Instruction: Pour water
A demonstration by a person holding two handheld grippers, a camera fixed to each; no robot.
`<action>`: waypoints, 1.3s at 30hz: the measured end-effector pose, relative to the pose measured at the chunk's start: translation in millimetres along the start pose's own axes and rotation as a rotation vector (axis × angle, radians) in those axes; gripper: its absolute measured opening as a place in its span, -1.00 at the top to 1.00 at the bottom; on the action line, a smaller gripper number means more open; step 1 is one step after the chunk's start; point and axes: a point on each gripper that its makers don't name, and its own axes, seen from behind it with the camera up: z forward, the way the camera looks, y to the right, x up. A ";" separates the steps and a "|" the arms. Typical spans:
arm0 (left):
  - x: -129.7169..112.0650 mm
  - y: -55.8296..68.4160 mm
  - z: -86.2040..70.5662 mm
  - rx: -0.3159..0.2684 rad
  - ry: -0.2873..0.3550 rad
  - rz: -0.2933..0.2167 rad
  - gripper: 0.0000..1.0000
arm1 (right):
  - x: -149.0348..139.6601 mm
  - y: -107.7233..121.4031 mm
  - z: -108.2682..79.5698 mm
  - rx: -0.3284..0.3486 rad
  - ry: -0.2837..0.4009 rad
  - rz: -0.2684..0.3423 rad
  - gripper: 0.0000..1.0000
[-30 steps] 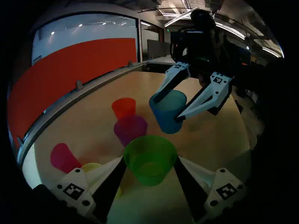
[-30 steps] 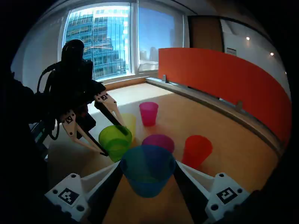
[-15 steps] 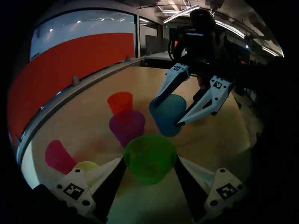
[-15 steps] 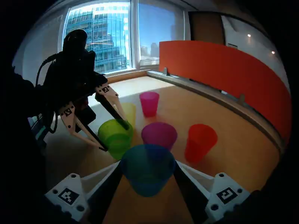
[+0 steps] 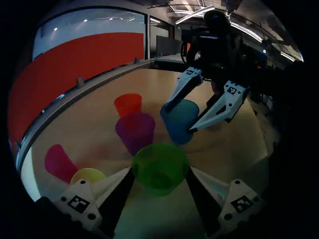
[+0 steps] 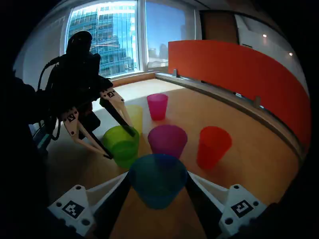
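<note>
Edged nearer purple cup (image 5: 134,129) since a second ago. Clamping green cup (image 5: 160,165) in left gripper (image 5: 159,171), blue cup (image 6: 157,185) in right gripper (image 6: 157,177), close together over table (image 5: 99,119). Tip slowly, rim over rim.

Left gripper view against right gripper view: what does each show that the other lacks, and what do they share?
Left gripper view: ceiling lights over an office interior. Right gripper view: a window with tall buildings outside. Shared: the green cup in the left gripper, the blue cup in the right gripper, the purple cup, red cup, pink cup and yellow cup, the orange panel, the table.
</note>
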 end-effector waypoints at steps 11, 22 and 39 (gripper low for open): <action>-4.6 -1.3 -3.2 0.016 -0.010 0.019 -0.74 | -3.4 -2.3 -0.5 -0.005 -0.010 -0.014 -0.85; 0.7 -1.9 -4.8 0.022 0.003 0.030 -0.90 | -5.7 -4.9 0.4 -0.005 -0.012 -0.023 -0.85; 5.3 -2.6 -12.6 0.045 0.023 0.067 -0.96 | -12.5 -8.0 6.9 -0.001 -0.001 -0.018 -0.85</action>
